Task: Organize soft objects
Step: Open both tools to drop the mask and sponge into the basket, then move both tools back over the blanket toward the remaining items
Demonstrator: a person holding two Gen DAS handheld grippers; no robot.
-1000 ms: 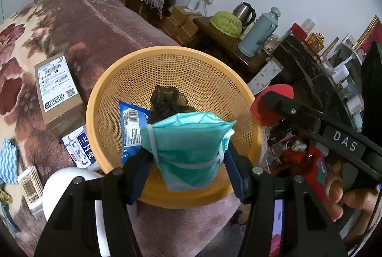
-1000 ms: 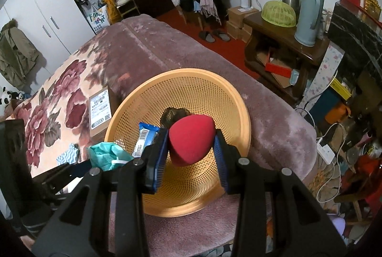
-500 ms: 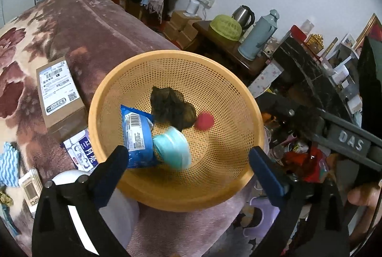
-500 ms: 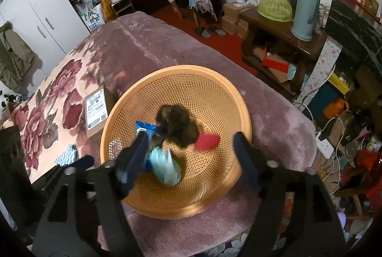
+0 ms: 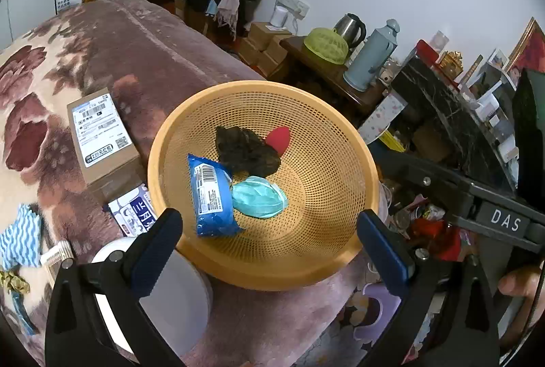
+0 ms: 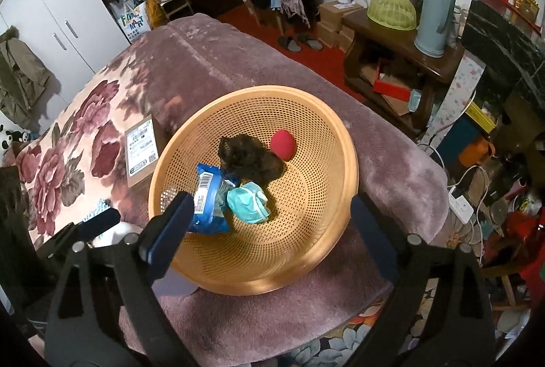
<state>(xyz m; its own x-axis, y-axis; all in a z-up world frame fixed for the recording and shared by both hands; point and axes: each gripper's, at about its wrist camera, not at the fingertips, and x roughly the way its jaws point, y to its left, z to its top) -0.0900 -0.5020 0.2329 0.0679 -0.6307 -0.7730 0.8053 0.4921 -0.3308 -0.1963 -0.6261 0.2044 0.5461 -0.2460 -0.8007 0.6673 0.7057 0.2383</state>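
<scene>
1. Four soft things lay inside the orange mesh basket: a folded teal face mask, a blue wipes packet, a dark crumpled cloth and a red sponge.
2. The mask sat near the basket's centre, touching the packet on one side and the dark cloth just behind it; the sponge rested against the far side of the cloth, up the basket's slope.
3. The left gripper hovered over the near rim with its jaws spread wide and nothing between them.
4. The right gripper also hung above the basket, jaws wide apart and empty.
5. Judged from this, a good part of the sorting was done, since these four items were already binned.
6. Left outside on the floral blanket were a blue-and-white striped cloth and a second printed packet tucked just beside the basket's rim; these looked like likely candidates.
7. A cardboard box and a white round object also lay nearby, probably not soft.
</scene>
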